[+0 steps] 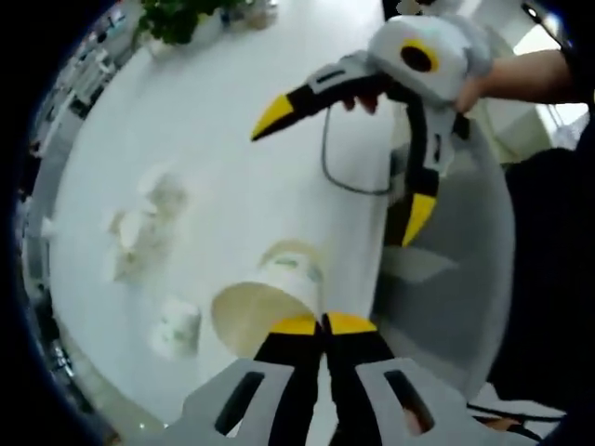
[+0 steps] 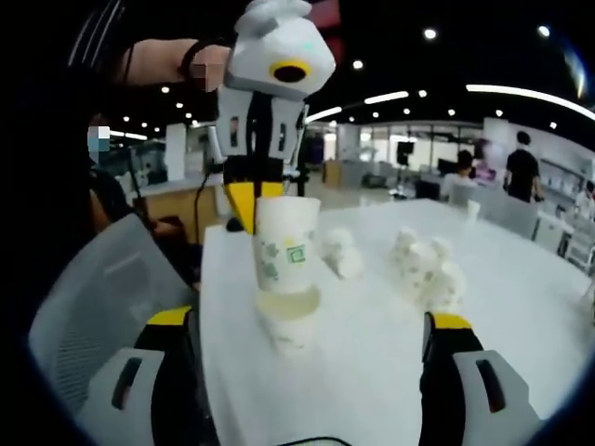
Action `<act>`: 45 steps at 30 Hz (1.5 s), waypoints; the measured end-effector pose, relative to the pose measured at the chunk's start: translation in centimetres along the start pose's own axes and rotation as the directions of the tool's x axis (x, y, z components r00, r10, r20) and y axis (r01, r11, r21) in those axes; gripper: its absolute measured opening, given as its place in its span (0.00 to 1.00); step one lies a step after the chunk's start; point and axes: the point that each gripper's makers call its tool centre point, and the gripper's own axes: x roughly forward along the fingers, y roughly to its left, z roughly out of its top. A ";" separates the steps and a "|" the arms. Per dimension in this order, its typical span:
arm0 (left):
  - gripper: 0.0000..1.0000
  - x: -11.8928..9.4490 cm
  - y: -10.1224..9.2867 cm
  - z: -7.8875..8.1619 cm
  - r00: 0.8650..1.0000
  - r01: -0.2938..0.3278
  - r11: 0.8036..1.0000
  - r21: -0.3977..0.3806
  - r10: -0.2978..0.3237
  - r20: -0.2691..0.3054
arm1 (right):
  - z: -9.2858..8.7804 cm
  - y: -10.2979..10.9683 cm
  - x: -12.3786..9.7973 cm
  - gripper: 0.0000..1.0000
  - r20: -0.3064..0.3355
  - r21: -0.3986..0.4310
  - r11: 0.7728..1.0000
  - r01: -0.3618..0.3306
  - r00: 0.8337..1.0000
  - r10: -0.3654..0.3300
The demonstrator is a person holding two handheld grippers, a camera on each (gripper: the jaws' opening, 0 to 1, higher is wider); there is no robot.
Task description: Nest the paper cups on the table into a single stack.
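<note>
Yellow-tipped jaws of the left tool point(image 1: 323, 324) rise pressed together at the bottom of the left gripper view, pinching the rim of a paper cup point(image 1: 265, 302) whose open mouth faces the camera above the white tabletop point(image 1: 223, 149). Beyond it, the right tool point(image 1: 335, 163) hangs over the tabletop's near edge in a person's hand point(image 1: 469, 88), its two black-and-yellow jaws spread wide with nothing between them. Loose paper cups point(image 1: 144, 228) lie scattered on the tabletop to the left, some tipped on their sides, and one more cup point(image 1: 177, 325) stands apart, nearer the camera. A potted plant point(image 1: 181, 19) sits at the tabletop's far end, and a grey chair point(image 1: 456, 260) stands just beside the tabletop on the right.

From the right gripper view, the right tool point(image 2: 302, 325) shows its jaws far apart at either side of the frame, holding nothing. Between them, the left tool point(image 2: 249, 203) comes down from above, gripping the green-printed paper cup point(image 2: 285, 243) by its rim. That cup hangs upright directly over another cup point(image 2: 290, 325) standing on the tabletop point(image 2: 372, 372); whether the two touch cannot be told. More cups point(image 2: 423, 265) cluster farther back, well apart from the pair. People point(image 2: 521, 172) stand in the lit office behind.
</note>
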 end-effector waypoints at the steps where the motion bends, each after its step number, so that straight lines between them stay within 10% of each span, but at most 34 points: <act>1: 0.00 0.2 0.1 0.0 1.000 -0.002 1.000 -0.004 0.002 -0.004 | 0.0 0.0 -0.1 1.00 0.003 0.004 1.000 0.001 1.000 -0.001; 45: 0.07 5.3 -0.4 -0.1 0.993 0.114 0.993 0.031 -0.114 -0.005 | -1.5 0.1 -1.0 0.95 0.003 0.073 0.997 0.004 1.000 -0.004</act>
